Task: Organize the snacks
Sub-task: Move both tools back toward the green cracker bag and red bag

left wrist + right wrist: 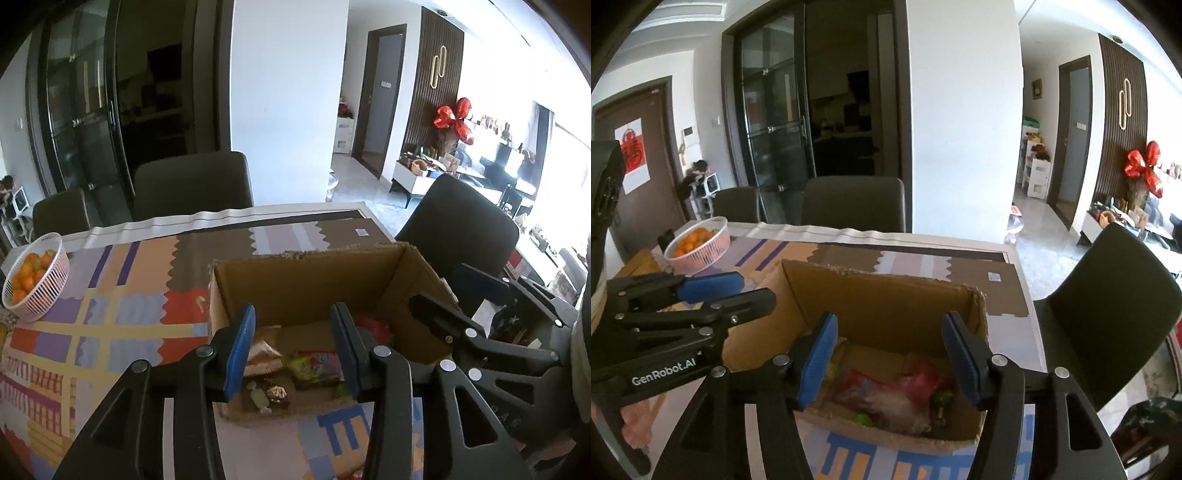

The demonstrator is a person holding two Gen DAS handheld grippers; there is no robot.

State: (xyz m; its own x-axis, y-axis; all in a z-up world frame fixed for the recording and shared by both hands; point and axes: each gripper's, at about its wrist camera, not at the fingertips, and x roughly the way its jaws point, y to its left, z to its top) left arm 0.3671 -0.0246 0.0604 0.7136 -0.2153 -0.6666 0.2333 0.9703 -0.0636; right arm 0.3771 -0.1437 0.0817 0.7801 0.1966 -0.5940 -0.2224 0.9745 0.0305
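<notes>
Well, "GenRobot.AI" on left gripper [735, 291] by cardboard box [886, 295].

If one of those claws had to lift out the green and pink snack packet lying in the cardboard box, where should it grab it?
Probably from straight above, through the cardboard box's open top, since its walls block every side. The green and pink snack packet lies flat on the box floor, so the left gripper, open above it, would best pinch across its narrower width.

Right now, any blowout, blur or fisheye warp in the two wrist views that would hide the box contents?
Left wrist view: windows at the right edge are blown out, straight lines bow, yet the snacks in the cardboard box read fairly sharp. Right wrist view: less glare, but the snacks look soft and smeared; black corners vignette both.
</notes>
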